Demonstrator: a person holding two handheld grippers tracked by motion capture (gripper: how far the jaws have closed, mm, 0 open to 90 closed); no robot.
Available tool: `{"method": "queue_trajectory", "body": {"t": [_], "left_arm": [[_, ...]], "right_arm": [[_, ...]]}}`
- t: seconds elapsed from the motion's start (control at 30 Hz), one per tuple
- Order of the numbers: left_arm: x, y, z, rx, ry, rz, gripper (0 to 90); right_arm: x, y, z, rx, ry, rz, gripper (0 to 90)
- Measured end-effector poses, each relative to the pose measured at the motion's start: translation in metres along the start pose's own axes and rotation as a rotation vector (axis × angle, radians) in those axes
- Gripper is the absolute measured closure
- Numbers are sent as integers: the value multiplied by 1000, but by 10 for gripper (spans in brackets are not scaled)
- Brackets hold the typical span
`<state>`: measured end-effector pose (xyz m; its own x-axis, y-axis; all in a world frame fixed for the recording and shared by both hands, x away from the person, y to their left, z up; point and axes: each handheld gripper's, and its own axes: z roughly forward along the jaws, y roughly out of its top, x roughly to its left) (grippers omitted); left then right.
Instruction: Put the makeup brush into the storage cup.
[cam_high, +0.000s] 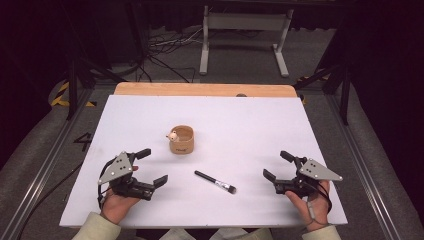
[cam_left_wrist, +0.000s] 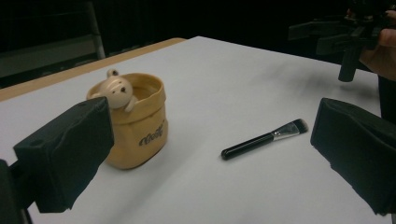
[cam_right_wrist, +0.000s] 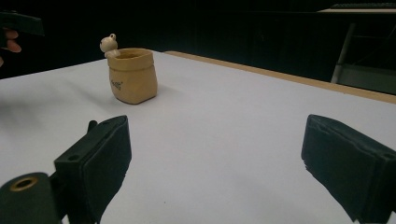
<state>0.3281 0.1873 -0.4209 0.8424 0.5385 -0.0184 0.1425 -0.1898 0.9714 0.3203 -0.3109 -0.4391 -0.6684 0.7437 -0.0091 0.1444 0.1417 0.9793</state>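
A dark word in curly letters is printed on the front of the yellow cup (cam_left_wrist: 140, 126), approx. "Goody", but the letters can't be made out for sure. In the right gripper view the same word is seen on the cup, too small to be read. A dark "4" (cam_high: 83, 141) is marked on the floor, left of the table.
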Motion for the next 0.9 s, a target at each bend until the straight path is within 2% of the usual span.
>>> {"method": "queue_trajectory", "body": {"t": [0.33, 0.63, 0.73, 0.9], "left_arm": [[-9, 15, 29, 6, -82, 17, 0], [-16, 22, 51, 22, -144, 11, 0], [-18, 27, 59, 30, -166, -11, 2], [-20, 34, 70, 46, -191, -14, 2]], "right_arm": [[-3, -2, -8, -10, -16, 15, 89], [-3, -3, -6, -13, -10, 25, 89], [-4, -3, -5, -16, -7, 26, 89], [-5, -3, -4, -17, -4, 31, 89]]}}
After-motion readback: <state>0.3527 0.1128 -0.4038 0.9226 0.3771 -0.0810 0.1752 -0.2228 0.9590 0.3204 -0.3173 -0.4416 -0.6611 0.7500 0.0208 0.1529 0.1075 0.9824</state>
